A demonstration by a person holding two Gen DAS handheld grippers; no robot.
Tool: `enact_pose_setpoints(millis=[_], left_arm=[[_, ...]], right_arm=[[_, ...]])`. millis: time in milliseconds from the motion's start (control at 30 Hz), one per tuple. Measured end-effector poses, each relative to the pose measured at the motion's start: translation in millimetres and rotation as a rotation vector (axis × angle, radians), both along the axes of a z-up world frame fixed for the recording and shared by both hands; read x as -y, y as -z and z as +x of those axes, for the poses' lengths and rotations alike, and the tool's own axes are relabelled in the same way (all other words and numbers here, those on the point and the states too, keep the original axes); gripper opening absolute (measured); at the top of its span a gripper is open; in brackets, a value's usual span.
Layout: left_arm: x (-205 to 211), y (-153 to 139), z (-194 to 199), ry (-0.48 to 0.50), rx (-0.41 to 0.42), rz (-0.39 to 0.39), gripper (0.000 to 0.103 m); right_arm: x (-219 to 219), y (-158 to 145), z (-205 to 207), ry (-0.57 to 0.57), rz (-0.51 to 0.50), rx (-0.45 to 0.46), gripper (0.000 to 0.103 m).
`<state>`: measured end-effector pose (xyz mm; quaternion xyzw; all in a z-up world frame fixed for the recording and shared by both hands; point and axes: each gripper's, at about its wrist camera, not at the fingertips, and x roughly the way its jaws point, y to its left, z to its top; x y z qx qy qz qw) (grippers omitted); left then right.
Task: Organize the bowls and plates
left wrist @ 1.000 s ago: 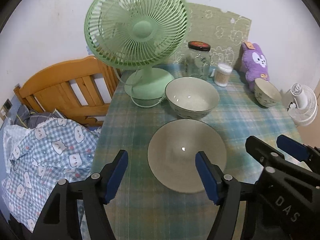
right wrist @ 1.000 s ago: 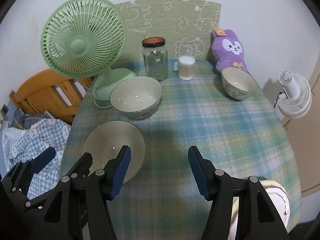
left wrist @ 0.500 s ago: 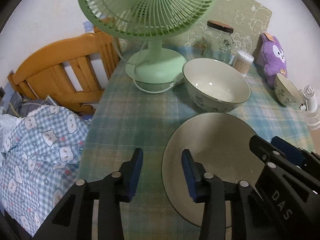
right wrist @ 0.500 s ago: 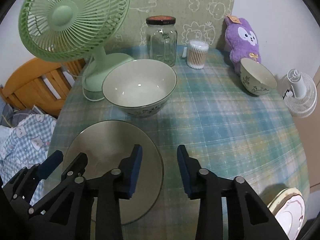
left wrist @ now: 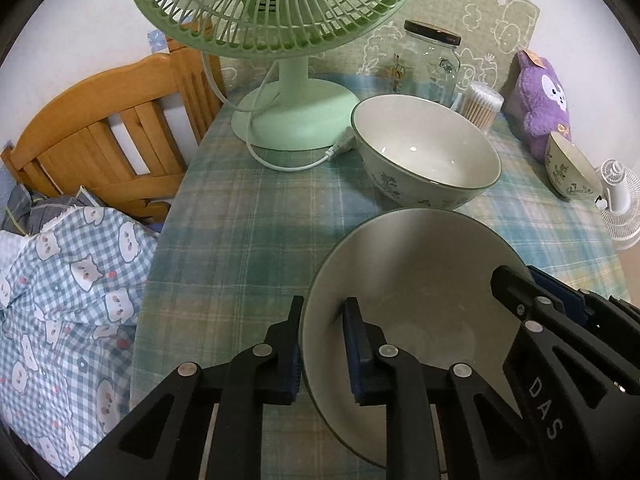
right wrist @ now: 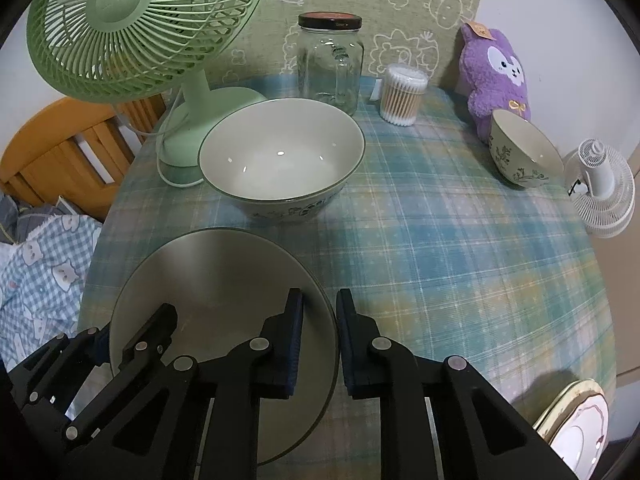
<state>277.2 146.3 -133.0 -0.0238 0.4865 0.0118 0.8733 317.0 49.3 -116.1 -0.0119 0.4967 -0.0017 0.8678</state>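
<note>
A wide grey-green plate (left wrist: 420, 280) (right wrist: 216, 280) lies at the near edge of the table. My left gripper (left wrist: 322, 344) straddles its left rim, one finger outside and one inside, jaws nearly closed on it. My right gripper (right wrist: 319, 340) straddles its right rim the same way. A large flowered bowl (left wrist: 426, 156) (right wrist: 280, 160) stands just behind the plate. A small flowered bowl (left wrist: 570, 170) (right wrist: 524, 154) stands at the far right by the purple plush. A white gold-rimmed plate (right wrist: 576, 432) pokes in at the near right.
A green desk fan (left wrist: 280, 20) (right wrist: 136, 32) stands at the back left, its cord (left wrist: 280, 160) on the cloth. A glass jar (right wrist: 330, 62), a cotton swab tub (right wrist: 402, 94) and a purple plush (right wrist: 496, 72) line the back. A small white fan (right wrist: 604, 196) stands off the right edge.
Both grippers have moved forward and down to the plate and closed from wide open to a narrow gap around its left and right rims.
</note>
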Motion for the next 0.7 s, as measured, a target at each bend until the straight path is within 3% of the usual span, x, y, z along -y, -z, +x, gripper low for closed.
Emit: enact_pose_setpoints(millis=[300,700], left_arm=[[13.8,-12.4,-17.3,0.034,0.013,0.022,0.016],[49.2,-36.7,-71.4,0.040,0.046,0.031,0.016]], right_arm=[[12.8,-13.1,-18.9,0.019,0.005,-0.003,0.019],[47.5,-39.8,-78.8,0.030,0.034,0.012,0.019]])
